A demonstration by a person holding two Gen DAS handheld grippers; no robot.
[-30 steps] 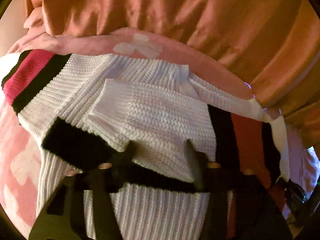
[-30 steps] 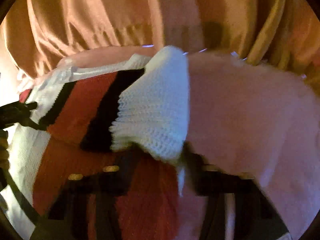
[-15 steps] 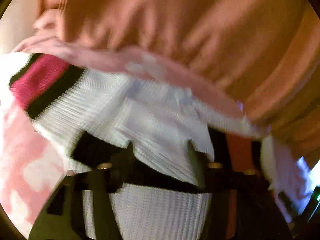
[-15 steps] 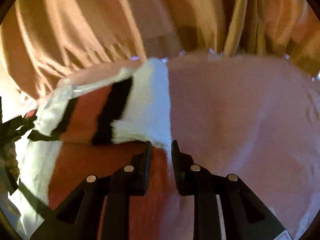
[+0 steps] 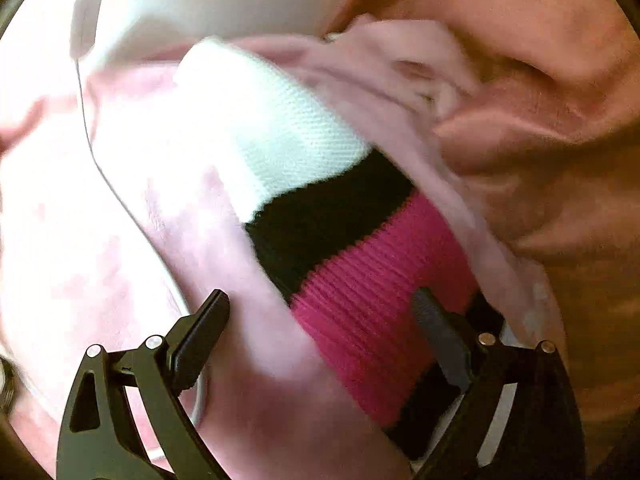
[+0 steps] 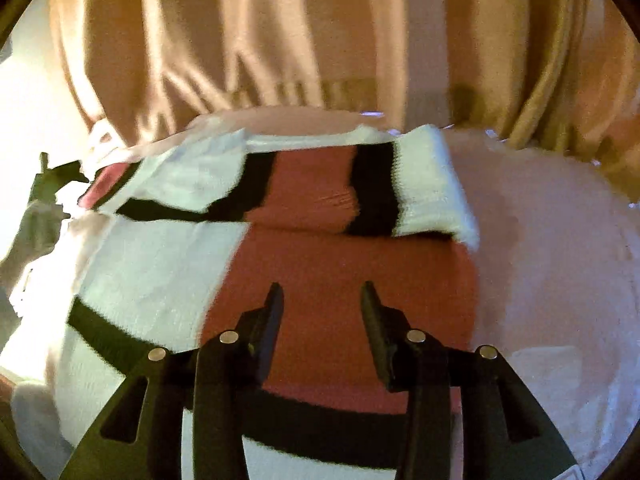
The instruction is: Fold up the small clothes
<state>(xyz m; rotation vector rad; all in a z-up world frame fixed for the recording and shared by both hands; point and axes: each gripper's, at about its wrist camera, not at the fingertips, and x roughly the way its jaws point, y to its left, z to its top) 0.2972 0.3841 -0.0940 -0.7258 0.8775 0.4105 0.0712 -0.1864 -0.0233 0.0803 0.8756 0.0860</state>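
A small knit sweater [image 6: 340, 276] in white, black and red blocks lies flat on a pink blanket [image 6: 560, 280]. One sleeve [image 6: 360, 188] lies folded across its upper part. My right gripper [image 6: 322, 300] is open and empty just above the red body panel. In the left wrist view, the other sleeve [image 5: 352, 264], striped white, black and pink, stretches away from me on the blanket. My left gripper [image 5: 320, 308] is open, its fingers apart on either side of the sleeve's pink band.
Orange-tan curtains [image 6: 320, 40] hang behind the bed. A thin white cable [image 5: 104, 176] runs over the blanket at left. The left gripper [image 6: 52, 184] shows at the left edge of the right wrist view.
The right gripper has let go of the white cuff, opened and drawn back; the sleeve now lies folded across the sweater. The left gripper has swung left, away from the sweater's body to the other sleeve.
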